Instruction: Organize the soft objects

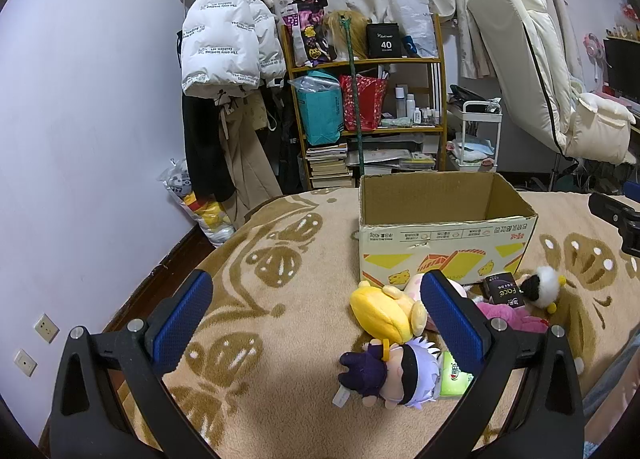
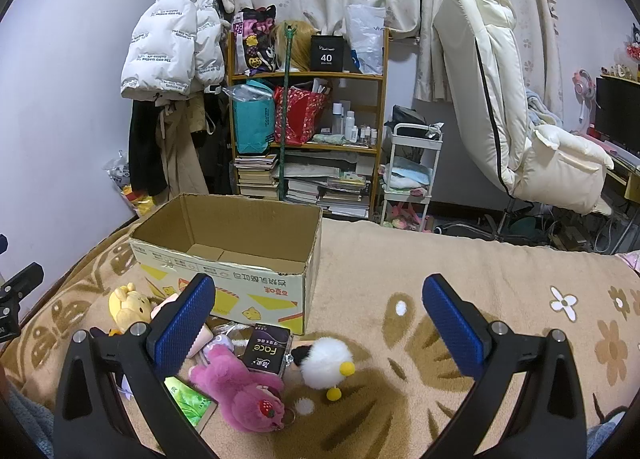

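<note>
An open, empty cardboard box (image 1: 444, 235) (image 2: 240, 279) stands on the bed. In front of it lie soft toys: a yellow bear plush (image 1: 386, 311) (image 2: 126, 305), a purple-clad doll with white hair (image 1: 384, 375), a pink bear (image 2: 244, 387) (image 1: 508, 315) and a white fluffy bird (image 2: 326, 363) (image 1: 542, 287). My left gripper (image 1: 316, 319) is open and empty, hovering left of the pile. My right gripper (image 2: 316, 323) is open and empty, above the pink bear and the bird.
A black "Face" packet (image 2: 268, 349) (image 1: 502, 289) and a green tissue pack (image 2: 188, 399) (image 1: 454, 379) lie among the toys. The beige flowered blanket (image 2: 480, 299) covers the bed. A cluttered shelf (image 1: 368, 99), hanging coats (image 1: 224, 39) and a white chair (image 2: 520, 99) stand behind.
</note>
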`<state>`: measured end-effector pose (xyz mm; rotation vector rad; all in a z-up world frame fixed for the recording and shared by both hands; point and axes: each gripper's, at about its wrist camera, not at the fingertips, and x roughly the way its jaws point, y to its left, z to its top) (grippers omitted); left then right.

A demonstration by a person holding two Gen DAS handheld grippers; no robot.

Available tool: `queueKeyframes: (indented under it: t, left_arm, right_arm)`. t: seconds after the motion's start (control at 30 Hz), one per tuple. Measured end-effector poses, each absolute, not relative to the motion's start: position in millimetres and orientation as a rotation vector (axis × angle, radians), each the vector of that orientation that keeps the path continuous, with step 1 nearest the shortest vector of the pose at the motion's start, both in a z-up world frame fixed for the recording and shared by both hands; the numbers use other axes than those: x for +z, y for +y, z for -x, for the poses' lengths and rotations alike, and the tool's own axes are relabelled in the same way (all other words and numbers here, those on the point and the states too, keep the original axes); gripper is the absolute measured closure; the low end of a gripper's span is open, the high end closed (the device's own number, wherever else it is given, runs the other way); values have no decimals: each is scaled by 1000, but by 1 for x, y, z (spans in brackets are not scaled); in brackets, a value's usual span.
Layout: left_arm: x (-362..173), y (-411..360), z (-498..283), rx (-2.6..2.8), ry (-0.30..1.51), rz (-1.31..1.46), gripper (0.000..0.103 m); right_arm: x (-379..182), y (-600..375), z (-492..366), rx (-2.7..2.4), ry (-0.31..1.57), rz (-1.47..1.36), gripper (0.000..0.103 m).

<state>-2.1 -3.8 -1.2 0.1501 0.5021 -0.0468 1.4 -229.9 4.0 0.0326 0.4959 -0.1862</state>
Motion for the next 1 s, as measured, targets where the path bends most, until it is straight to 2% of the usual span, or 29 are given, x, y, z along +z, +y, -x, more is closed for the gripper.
queueKeyframes:
  t: [0.77,1.0]
  left_arm:
    - [-6,-8,-1,-48,518,-171,0]
    - [-12,-20,-14,-56,561,-199,0]
  right_arm:
    - [6,-233,-1,-182,501,-33,0]
    - [-11,-226,-10,-168,534,-63,0]
